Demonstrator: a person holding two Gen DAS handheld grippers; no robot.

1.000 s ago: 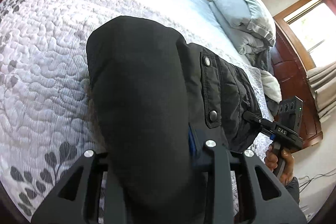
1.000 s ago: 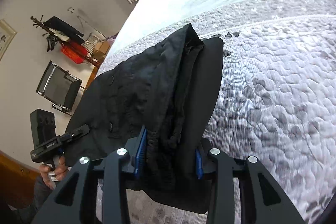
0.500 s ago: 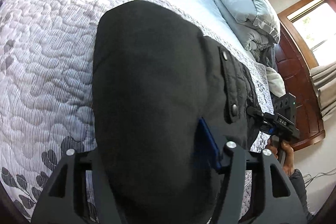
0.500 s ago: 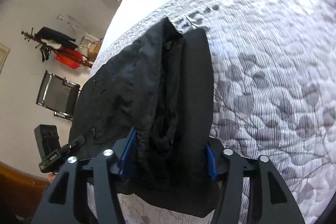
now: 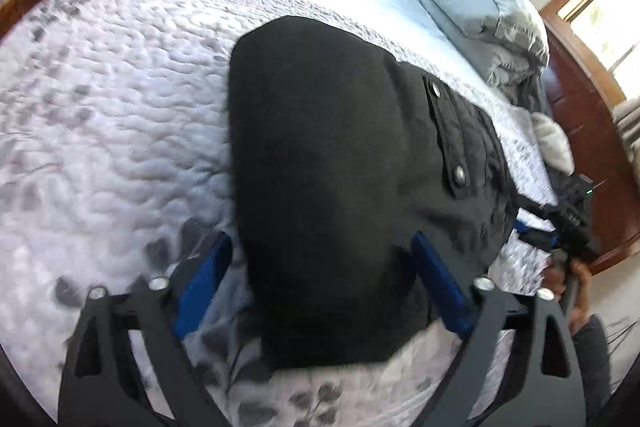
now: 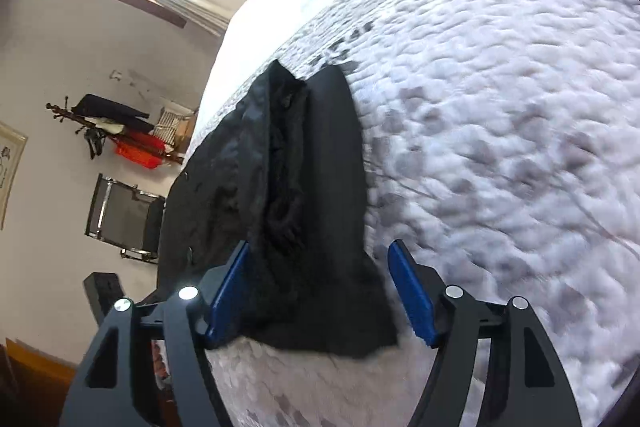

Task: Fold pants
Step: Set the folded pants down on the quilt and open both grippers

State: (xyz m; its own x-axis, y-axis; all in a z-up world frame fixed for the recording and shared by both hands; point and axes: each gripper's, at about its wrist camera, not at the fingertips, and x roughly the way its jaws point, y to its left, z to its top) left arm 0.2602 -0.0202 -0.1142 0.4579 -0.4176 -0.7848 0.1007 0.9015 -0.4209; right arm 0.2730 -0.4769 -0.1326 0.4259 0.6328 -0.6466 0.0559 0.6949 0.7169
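The black pants (image 5: 328, 167) are matt cloth, smooth on the folded leg, with a quilted-looking panel and dull metal snaps at centre right of the frame. Beneath them the bed's quilt (image 5: 120, 115) is puckered, stitched cloth with a grey leaf print. Each claw has matt black plastic arms, blue pads (image 6: 412, 291) and shiny metal screws. The headboard (image 5: 592, 131) at right is glossy reddish wood.
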